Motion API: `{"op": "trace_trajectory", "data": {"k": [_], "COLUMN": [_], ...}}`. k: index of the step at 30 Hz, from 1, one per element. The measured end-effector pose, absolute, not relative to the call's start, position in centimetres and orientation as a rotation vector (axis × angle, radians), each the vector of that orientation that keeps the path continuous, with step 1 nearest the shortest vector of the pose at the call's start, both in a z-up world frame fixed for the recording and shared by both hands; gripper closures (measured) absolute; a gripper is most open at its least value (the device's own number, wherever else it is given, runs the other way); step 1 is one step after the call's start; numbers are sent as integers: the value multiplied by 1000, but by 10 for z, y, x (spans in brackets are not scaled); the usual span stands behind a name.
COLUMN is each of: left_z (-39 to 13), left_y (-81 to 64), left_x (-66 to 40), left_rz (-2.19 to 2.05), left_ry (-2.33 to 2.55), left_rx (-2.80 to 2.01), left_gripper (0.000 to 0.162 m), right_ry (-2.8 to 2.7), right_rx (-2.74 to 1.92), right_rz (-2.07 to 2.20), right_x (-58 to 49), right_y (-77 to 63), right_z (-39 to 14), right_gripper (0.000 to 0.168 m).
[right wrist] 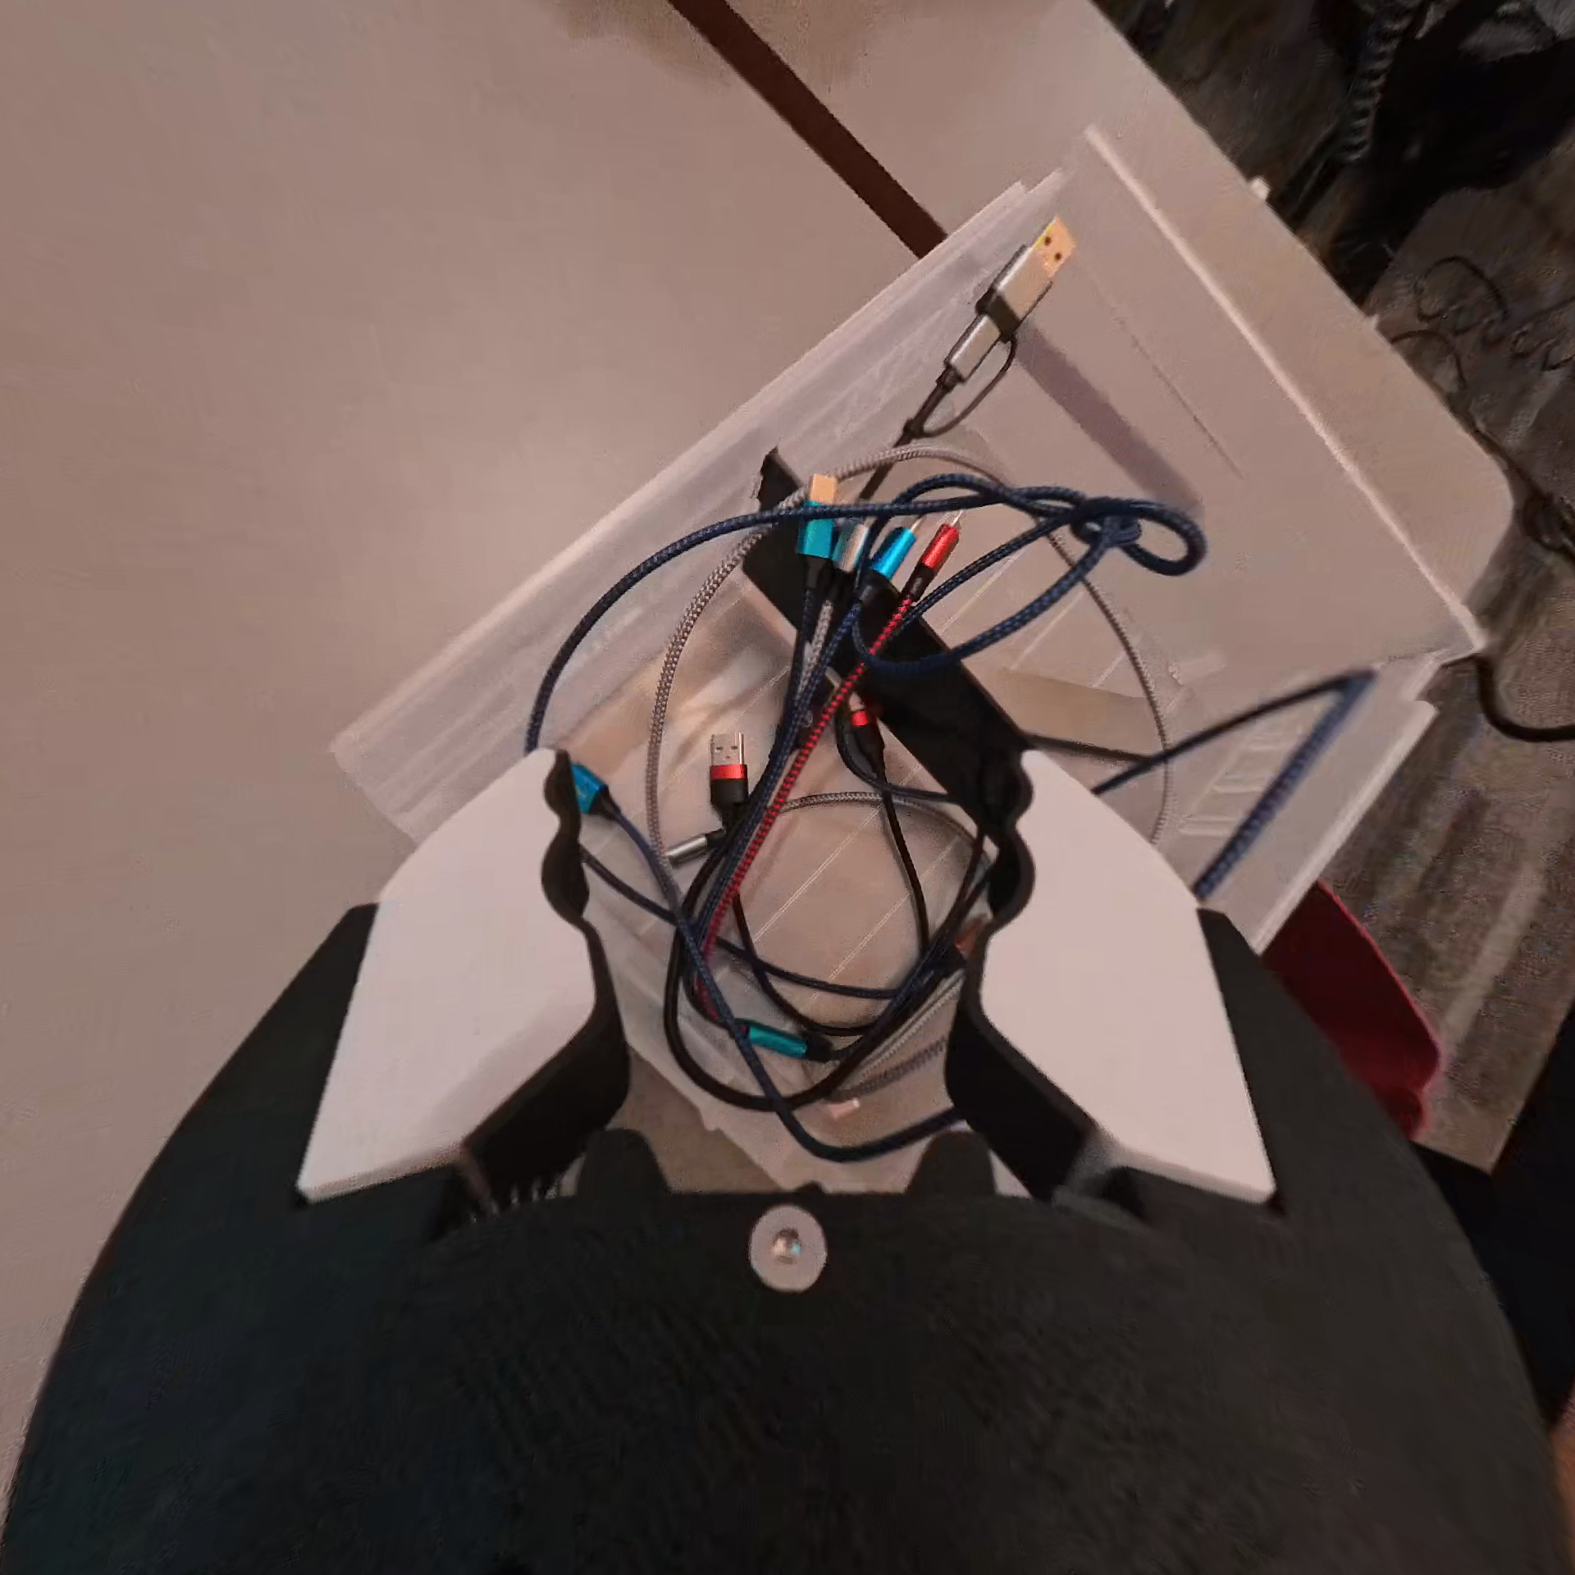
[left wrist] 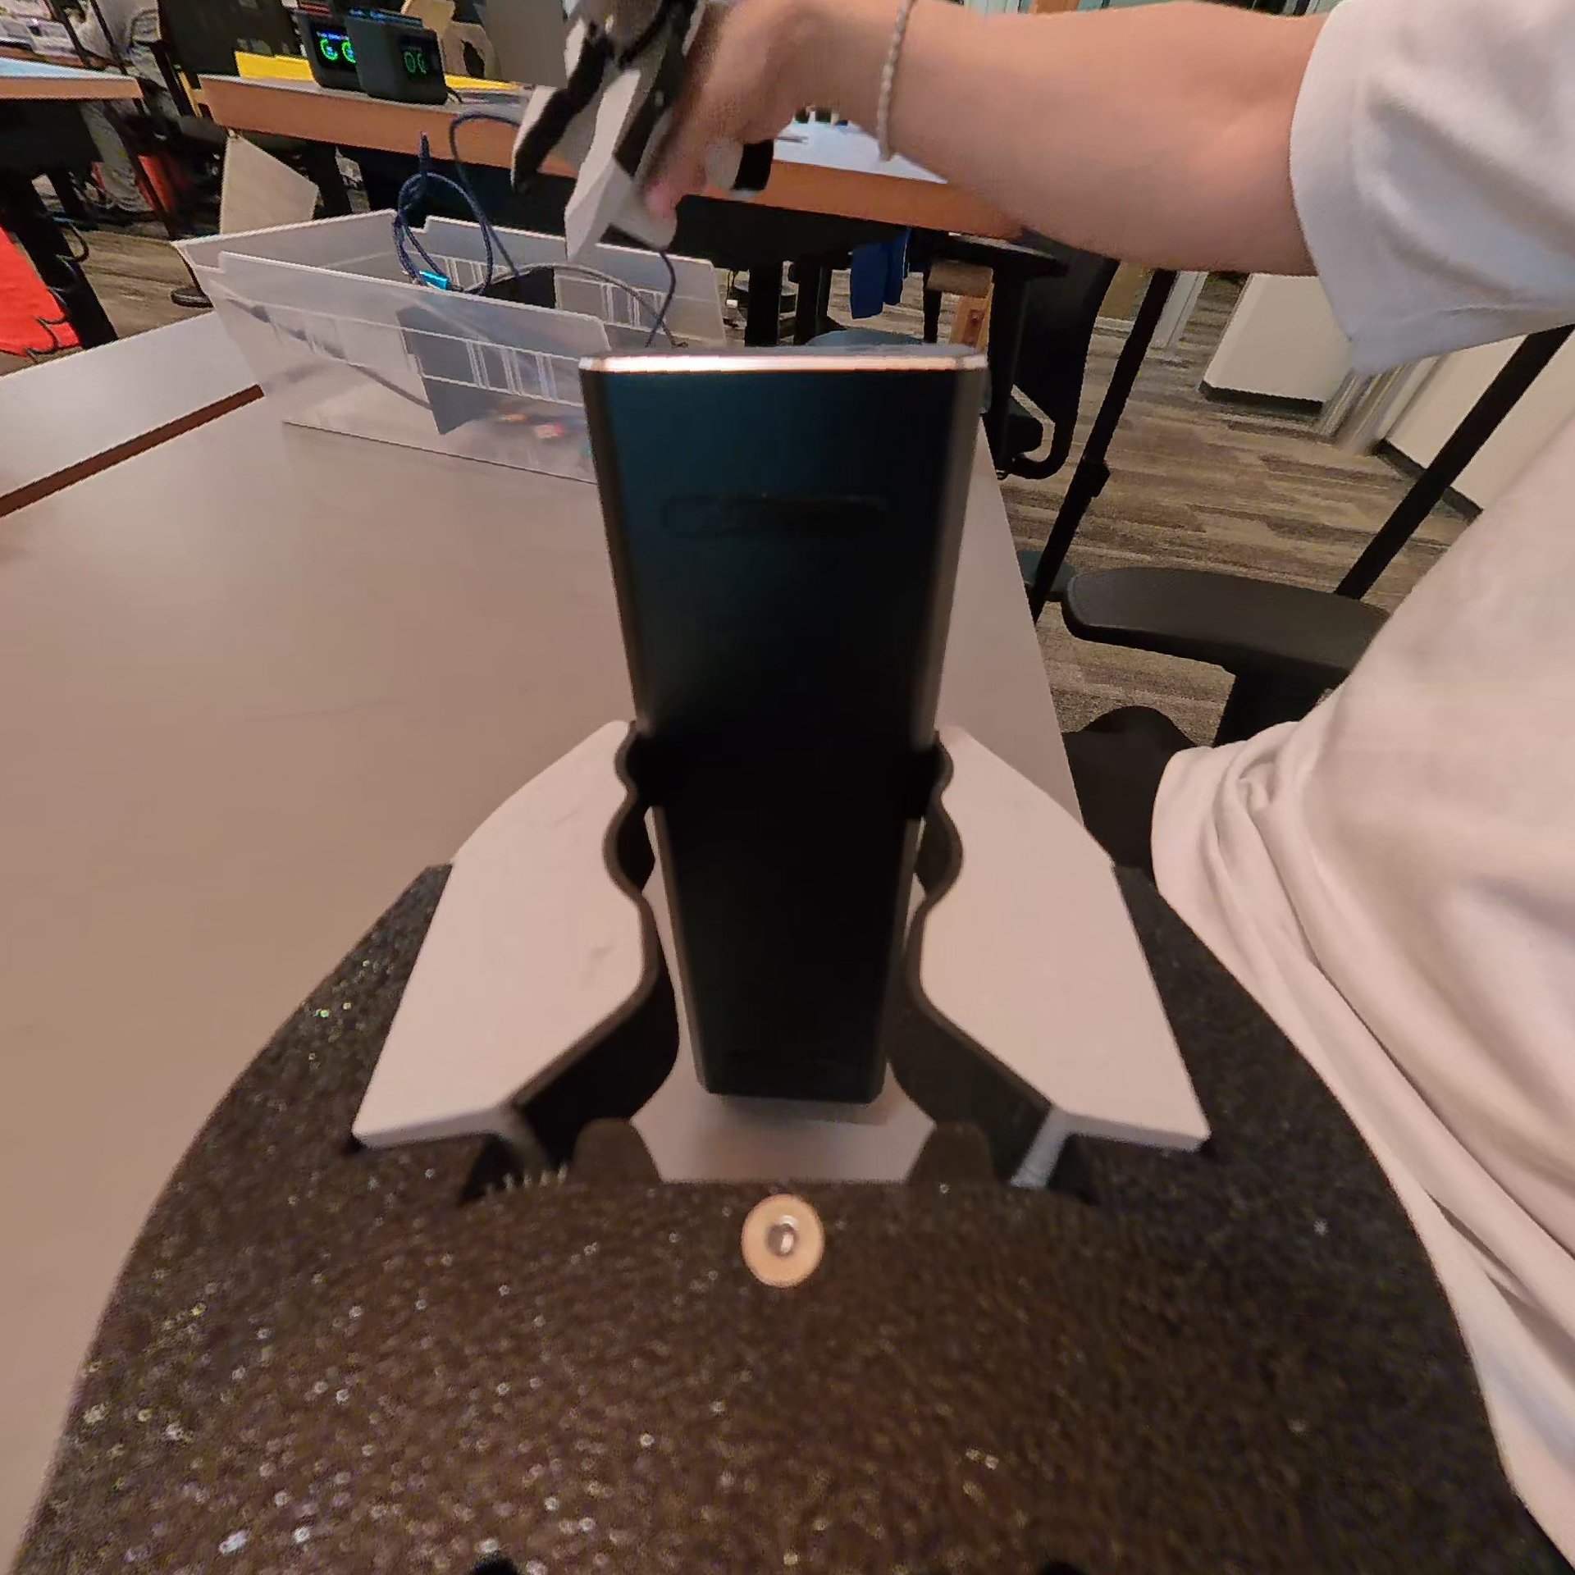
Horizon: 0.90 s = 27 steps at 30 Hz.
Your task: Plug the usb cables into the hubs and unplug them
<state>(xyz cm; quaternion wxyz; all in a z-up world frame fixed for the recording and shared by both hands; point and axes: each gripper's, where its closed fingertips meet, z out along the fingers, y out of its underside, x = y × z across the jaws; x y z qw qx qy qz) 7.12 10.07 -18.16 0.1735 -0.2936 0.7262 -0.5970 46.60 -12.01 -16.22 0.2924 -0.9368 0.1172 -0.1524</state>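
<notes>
Left claw (left wrist: 780, 767) up close, clamped on dark slab-shaped hub (left wrist: 780, 648) that sticks out ahead over bench (left wrist: 256, 682). Hub looks rigid, smooth, probably slippery, so side grip suits it.

Right claw (right wrist: 788, 818) spread apart, nothing held, over clear bin (right wrist: 1278, 477). Below it, tangle of braided usb cables (right wrist: 852, 767): light, floppy, snag-prone. Grab by stiff metal plug, e.g. red one (right wrist: 727, 763) between tips.
</notes>
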Motion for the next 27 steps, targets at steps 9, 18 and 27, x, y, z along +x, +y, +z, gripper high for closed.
{"op": "trace_trajectory", "data": {"k": [9,18,27], "left_z": [-177,-176,-163], "left_y": [91,74,71], "left_x": [77,74,68], "left_rz": [-1703,-1690,-1705], "left_ry": [2034,2073,2035], "left_rx": [-817,-741,-642], "left_gripper": [103,103,103], "right_ry": [4,-426,-496], "right_rx": [-2041,-1697,-1682], "right_rz": [-149,312,244], "right_x": [301,67,47], "right_y": [-23,88,106], "right_z": [-86,-103,-110], "right_gripper": [76,87,106]}}
